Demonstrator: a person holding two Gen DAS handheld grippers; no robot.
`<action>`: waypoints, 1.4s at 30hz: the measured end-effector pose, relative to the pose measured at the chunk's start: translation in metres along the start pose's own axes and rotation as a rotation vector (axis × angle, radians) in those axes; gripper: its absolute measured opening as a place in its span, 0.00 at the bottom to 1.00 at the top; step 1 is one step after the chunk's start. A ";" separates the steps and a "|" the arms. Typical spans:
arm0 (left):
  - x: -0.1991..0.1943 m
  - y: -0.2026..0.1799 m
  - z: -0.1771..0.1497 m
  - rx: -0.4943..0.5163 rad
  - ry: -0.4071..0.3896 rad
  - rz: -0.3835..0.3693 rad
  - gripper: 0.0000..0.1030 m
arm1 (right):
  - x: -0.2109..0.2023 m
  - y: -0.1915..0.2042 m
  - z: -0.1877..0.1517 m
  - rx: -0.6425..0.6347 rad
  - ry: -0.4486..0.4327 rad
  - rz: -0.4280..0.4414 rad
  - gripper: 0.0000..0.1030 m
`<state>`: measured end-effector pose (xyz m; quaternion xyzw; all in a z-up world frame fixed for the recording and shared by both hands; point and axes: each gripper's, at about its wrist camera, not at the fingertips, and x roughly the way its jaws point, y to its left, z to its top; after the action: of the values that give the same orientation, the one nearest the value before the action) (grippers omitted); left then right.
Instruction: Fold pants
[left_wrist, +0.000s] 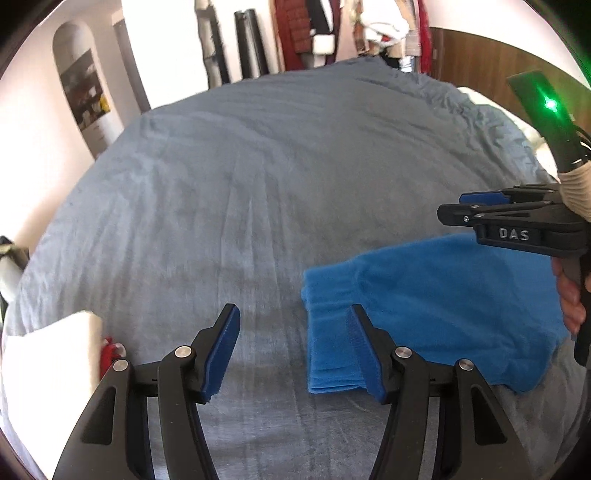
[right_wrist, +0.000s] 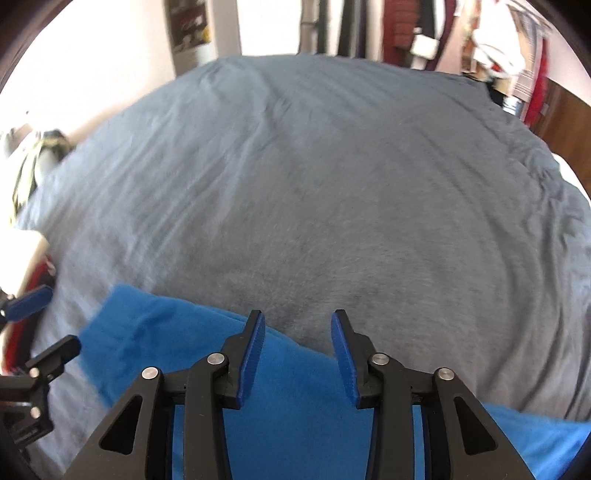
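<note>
Blue fleece pants (left_wrist: 424, 314) lie folded into a thick pad on the grey bedspread (left_wrist: 258, 184), close to the bed's near edge and toward its right side as the left wrist camera sees it. Stacked layers show at the pad's left end, where several fold edges line up one over another; the top layer is smooth, with a soft ridge running across it. In the left wrist view the left gripper (left_wrist: 293, 354) hangs above the bedspread with its blue-padded jaws spread wide and nothing between them; its right finger overlaps the pad's left end in the picture, but whether it touches the cloth cannot be told. The right gripper (right_wrist: 297, 360) hovers over the pants' far edge, jaws parted with a clear gap and no cloth pinched; blue fleece fills the space under it. From the left camera this tool shows side-on at the right, held by a hand (left_wrist: 570, 299) in a cream sleeve (left_wrist: 576, 192), above the pad. A white cloth (left_wrist: 48, 354) with a red item (left_wrist: 110, 350) beside it sits at the bed's near left corner. Clothes (left_wrist: 314, 33) hang beyond the far edge, against the wall.
</note>
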<state>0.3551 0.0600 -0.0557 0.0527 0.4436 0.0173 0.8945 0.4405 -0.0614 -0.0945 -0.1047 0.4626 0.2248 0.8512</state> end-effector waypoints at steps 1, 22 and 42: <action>-0.008 -0.003 0.003 0.015 -0.016 -0.006 0.57 | -0.012 -0.002 -0.001 0.023 -0.020 0.008 0.36; -0.097 -0.092 0.054 0.193 -0.157 -0.249 0.57 | -0.170 -0.036 -0.067 0.283 -0.197 -0.043 0.36; -0.104 -0.327 0.121 0.735 -0.280 -0.657 0.57 | -0.273 -0.189 -0.192 0.746 -0.370 -0.359 0.37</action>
<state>0.3831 -0.2829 0.0630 0.2234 0.2895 -0.4291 0.8259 0.2608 -0.3790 0.0221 0.1724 0.3264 -0.0936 0.9246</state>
